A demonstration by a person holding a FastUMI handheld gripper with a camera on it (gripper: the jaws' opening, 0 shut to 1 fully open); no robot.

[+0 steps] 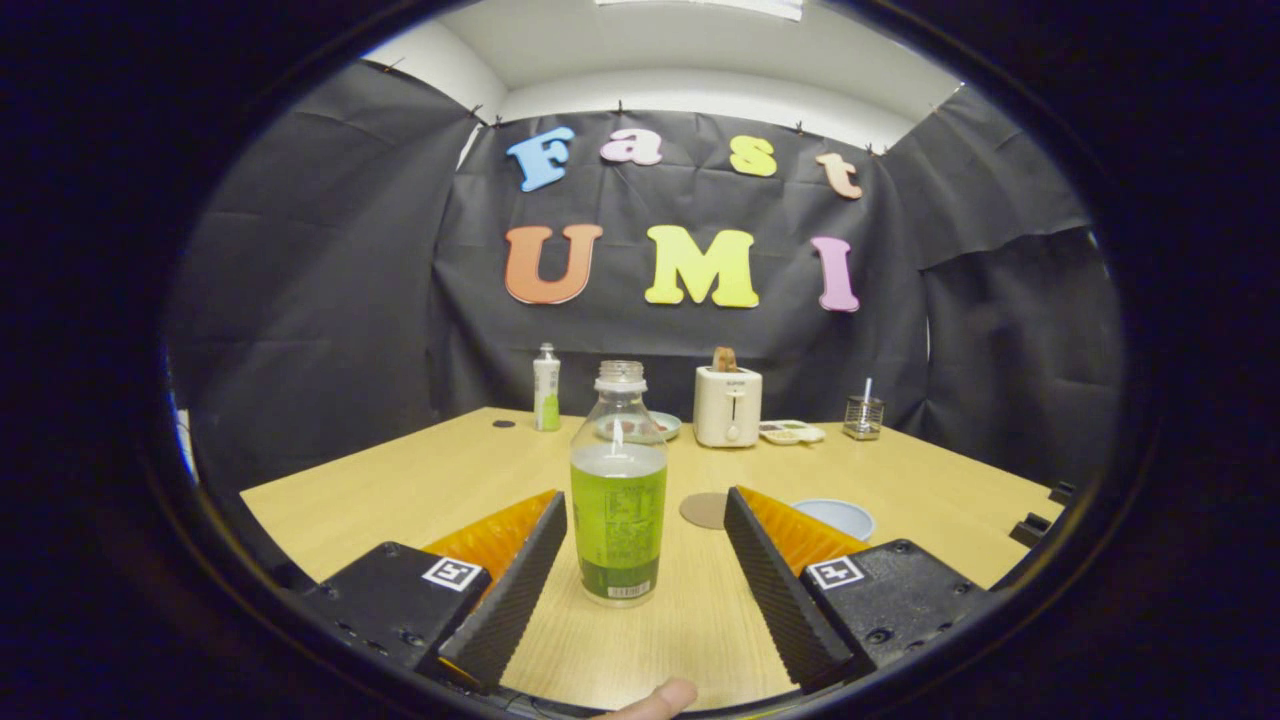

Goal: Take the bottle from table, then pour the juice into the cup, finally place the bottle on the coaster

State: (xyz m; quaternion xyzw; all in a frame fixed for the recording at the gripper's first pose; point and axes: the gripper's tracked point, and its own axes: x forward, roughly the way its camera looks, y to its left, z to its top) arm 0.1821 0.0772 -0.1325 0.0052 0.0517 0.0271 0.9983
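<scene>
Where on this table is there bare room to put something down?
Bare wood lies wide on the table left of the bottle, and right beyond the bowl. The back edge is crowded around the toaster. The gripper is open.

A pale wooden table point(420, 480) spreads out under everything. Along its far edge, against the black cloth wall, stands a slim white bottle with a green lower part point(546, 388), upright, and a small dark round thing point(503, 424) lies on the wood just beside it. Further along sits a shallow plate point(668, 424), then a cream toaster point(727, 405) with a slice of bread point(724, 359) poking up from its slot. Next to the toaster rests a small flat tray point(791, 432), and beyond that a wire mesh holder point(862, 417) with a white stick standing in it.
</scene>
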